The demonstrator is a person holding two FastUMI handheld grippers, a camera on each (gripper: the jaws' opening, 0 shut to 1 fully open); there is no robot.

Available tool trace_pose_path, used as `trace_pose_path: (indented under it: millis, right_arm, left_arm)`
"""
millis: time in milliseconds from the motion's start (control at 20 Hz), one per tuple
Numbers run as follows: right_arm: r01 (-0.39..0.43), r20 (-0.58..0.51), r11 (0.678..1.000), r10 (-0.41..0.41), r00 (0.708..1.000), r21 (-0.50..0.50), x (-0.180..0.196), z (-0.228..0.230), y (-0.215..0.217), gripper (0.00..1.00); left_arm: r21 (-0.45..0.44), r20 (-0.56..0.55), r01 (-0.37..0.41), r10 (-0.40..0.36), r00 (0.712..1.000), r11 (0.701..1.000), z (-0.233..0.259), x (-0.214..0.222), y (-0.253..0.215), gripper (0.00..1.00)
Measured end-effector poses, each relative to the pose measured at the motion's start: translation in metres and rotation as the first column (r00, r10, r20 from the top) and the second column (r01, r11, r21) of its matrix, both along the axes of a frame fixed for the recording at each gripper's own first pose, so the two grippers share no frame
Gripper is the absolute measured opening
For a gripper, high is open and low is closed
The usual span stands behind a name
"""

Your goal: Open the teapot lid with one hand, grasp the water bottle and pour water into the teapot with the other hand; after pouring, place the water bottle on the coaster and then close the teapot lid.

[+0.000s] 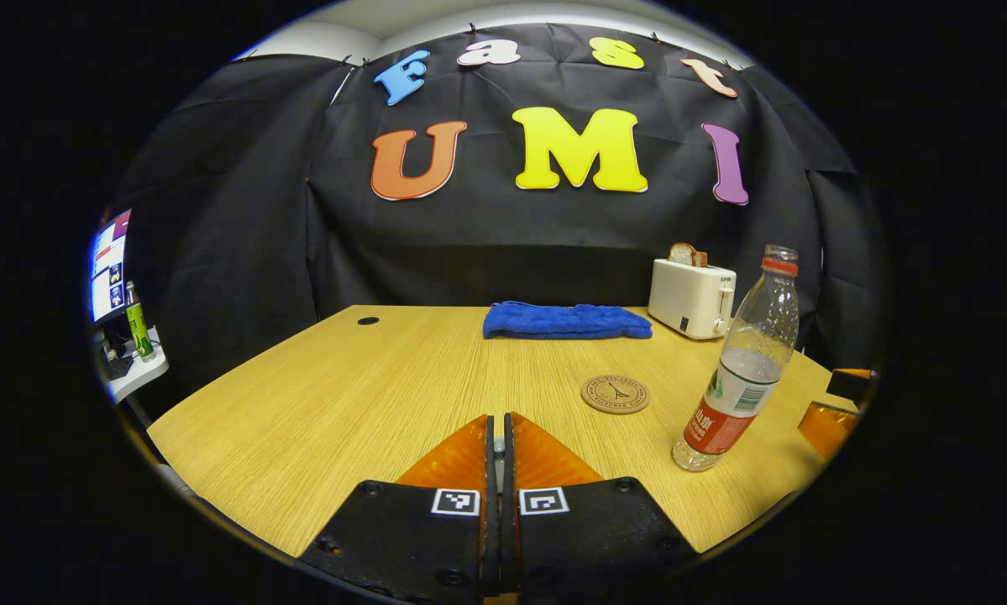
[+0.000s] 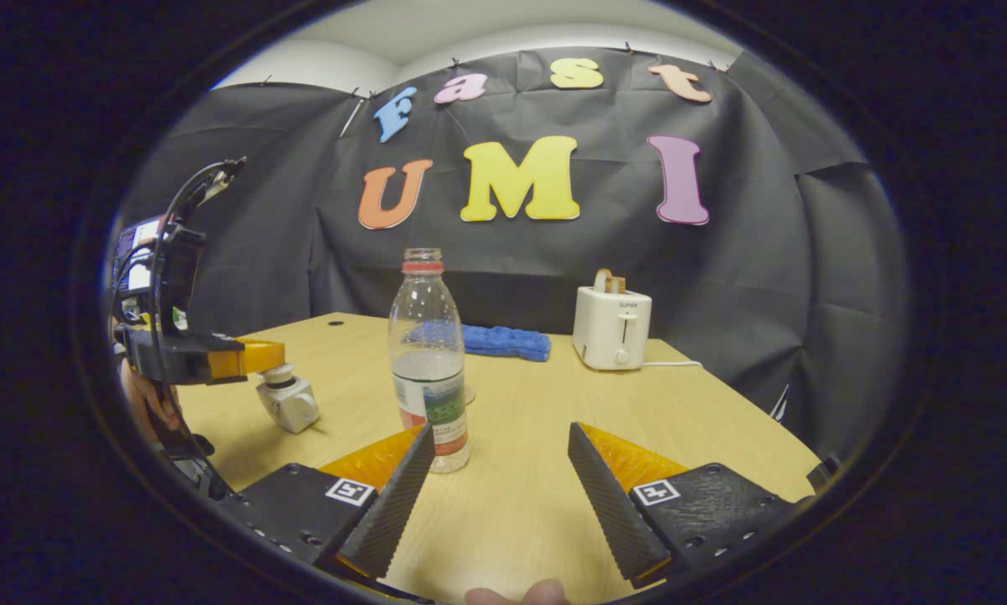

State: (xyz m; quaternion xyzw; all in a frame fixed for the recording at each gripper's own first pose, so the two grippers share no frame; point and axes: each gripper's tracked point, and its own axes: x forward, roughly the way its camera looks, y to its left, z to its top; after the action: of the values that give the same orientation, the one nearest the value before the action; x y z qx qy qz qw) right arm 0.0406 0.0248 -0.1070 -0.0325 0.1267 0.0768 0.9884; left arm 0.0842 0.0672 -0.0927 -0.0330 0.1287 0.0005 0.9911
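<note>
Left gripper (image 1: pixel 499 441): fingers closed together, empty | right gripper (image 2: pixel 499 466): open, water bottle (image 2: pixel 427 361) uncapped, upright just ahead-left | coaster (image 1: pixel 615 393): ahead-right of left gripper | lid (image 2: pixel 289 402): beneath far gripper, right gripper view.

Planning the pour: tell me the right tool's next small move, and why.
Probably ease the right tool forward and slightly to its left, then close. Its jaws stand open, and the uncapped water bottle stands upright on the table just ahead, nearer the view's left finger than the middle of the gap.
</note>
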Motion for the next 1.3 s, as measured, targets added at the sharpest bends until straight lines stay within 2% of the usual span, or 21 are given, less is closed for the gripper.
trace_pose_path:
  millis: [400,800,850,900,1050,1150,1300]
  right_arm:
    - [-0.072,-0.005,0.997,0.072,0.997,0.038,0.032,-0.012,0.043,0.96]
    - [-0.066,-0.030,0.994,0.068,0.997,0.083,0.067,-0.022,0.063,0.95]
    - [-0.065,-0.028,0.994,0.068,0.997,0.085,0.070,-0.021,0.064,0.93]
    - [-0.064,-0.027,0.995,0.066,0.997,0.083,0.071,-0.021,0.065,0.84]
    - [-0.070,-0.029,0.994,0.072,0.997,0.081,0.072,-0.018,0.071,0.74]
    - [-0.088,-0.023,0.995,0.089,0.996,0.038,0.072,-0.015,0.075,0.72]
    - [-0.124,0.017,0.989,0.125,0.992,-0.080,0.072,-0.001,0.080,0.70]
  left_arm:
    - [0.000,0.082,0.025,-0.025,0.996,1.000,0.042,-0.033,0.001,0.03]
    - [-0.003,0.114,-0.005,0.005,0.994,1.000,0.052,-0.060,0.010,0.03]
    - [-0.005,0.112,-0.010,0.010,0.994,1.000,0.050,-0.061,0.011,0.03]
    - [-0.007,0.110,-0.013,0.013,0.994,1.000,0.049,-0.062,0.013,0.03]
    - [-0.015,0.116,-0.027,0.029,0.993,1.000,0.050,-0.067,0.021,0.03]
    - [-0.020,0.120,-0.031,0.033,0.992,0.999,0.048,-0.069,0.024,0.03]
    - [-0.023,0.125,-0.026,0.029,0.992,0.999,0.047,-0.073,0.030,0.03]
